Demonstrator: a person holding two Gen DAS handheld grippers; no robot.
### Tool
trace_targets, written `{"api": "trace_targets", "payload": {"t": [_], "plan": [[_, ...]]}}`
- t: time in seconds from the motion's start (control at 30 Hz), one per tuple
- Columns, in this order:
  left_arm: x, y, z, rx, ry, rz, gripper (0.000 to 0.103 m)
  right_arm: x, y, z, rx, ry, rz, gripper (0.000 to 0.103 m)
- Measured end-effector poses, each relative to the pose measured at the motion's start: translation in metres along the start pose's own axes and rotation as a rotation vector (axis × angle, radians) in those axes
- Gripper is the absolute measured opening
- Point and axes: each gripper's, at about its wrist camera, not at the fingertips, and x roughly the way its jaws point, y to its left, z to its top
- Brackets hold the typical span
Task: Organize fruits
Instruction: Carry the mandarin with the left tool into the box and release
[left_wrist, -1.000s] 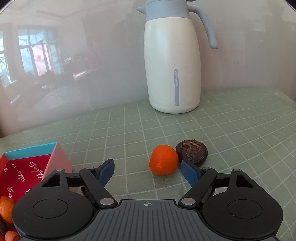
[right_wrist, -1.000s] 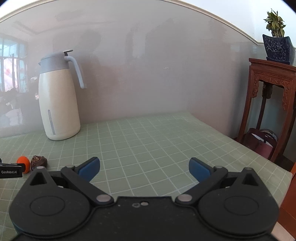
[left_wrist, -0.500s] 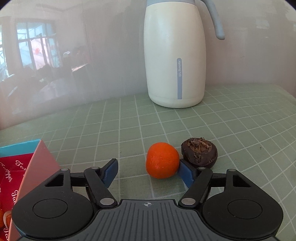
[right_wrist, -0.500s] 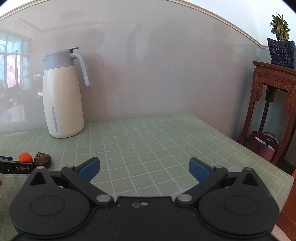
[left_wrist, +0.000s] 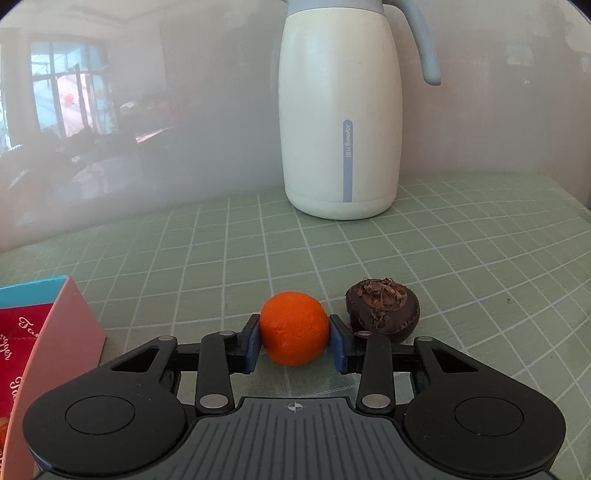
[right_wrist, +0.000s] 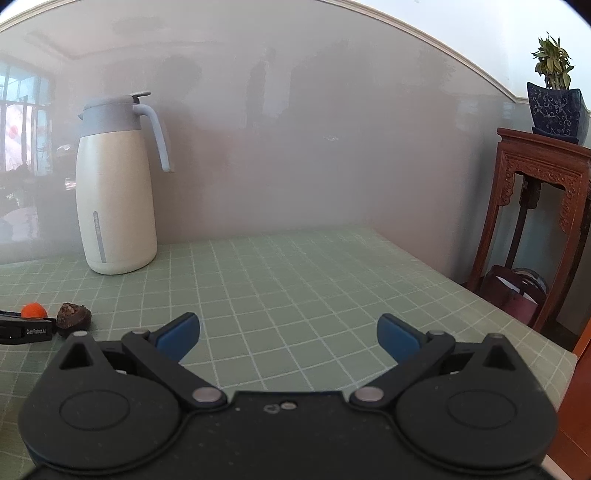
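Observation:
A small orange tangerine (left_wrist: 294, 328) rests on the green checked tablecloth. My left gripper (left_wrist: 294, 345) is closing on it, and both blue pads (left_wrist: 252, 343) press against its sides. Just to the right of it lies a dark brown fruit (left_wrist: 383, 309), close behind the right finger. In the right wrist view the tangerine (right_wrist: 33, 309) and the brown fruit (right_wrist: 74, 316) show small at the far left, beside the left gripper's finger (right_wrist: 26, 328). My right gripper (right_wrist: 288, 334) hangs open over bare tablecloth with nothing between its fingers.
A tall white thermos jug (left_wrist: 340, 110) with a grey handle stands behind the fruits by the wall. A red and pink gift box (left_wrist: 40, 339) with orange fruit inside sits at the left edge. A wooden stand (right_wrist: 535, 221) with a potted plant (right_wrist: 556, 107) lies beyond the table's right edge.
The left gripper has edged forward and its jaws have come together from wide apart onto the tangerine. The right gripper has stayed open.

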Motion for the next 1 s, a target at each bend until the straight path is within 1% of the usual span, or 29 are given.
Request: {"api": "trace_targets", "payload": {"t": [0.27, 0.5, 0.67, 0.8, 0.9, 1.0], "plan": [[-0.018, 0.013, -0.004, -0.014, -0.022, 0.002, 0.037, -0.002, 0.004, 0.003, -0.001, -0.007, 0.02, 0.103], [-0.053, 0.036, -0.001, -0.036, -0.073, 0.016, 0.037, -0.005, 0.01, 0.002, -0.018, -0.011, 0.032, 0.103], [-0.083, 0.055, 0.003, -0.044, -0.121, 0.043, 0.037, -0.009, 0.019, 0.003, -0.029, -0.019, 0.047, 0.103], [-0.102, 0.08, 0.001, -0.073, -0.145, 0.077, 0.037, -0.012, 0.03, 0.002, -0.053, -0.023, 0.062, 0.103], [-0.11, 0.101, -0.005, -0.1, -0.143, 0.113, 0.037, -0.014, 0.038, 0.001, -0.072, -0.022, 0.077, 0.103], [-0.11, 0.125, -0.013, -0.134, -0.119, 0.154, 0.037, -0.017, 0.045, 0.0, -0.094, -0.029, 0.085, 0.103]]}}
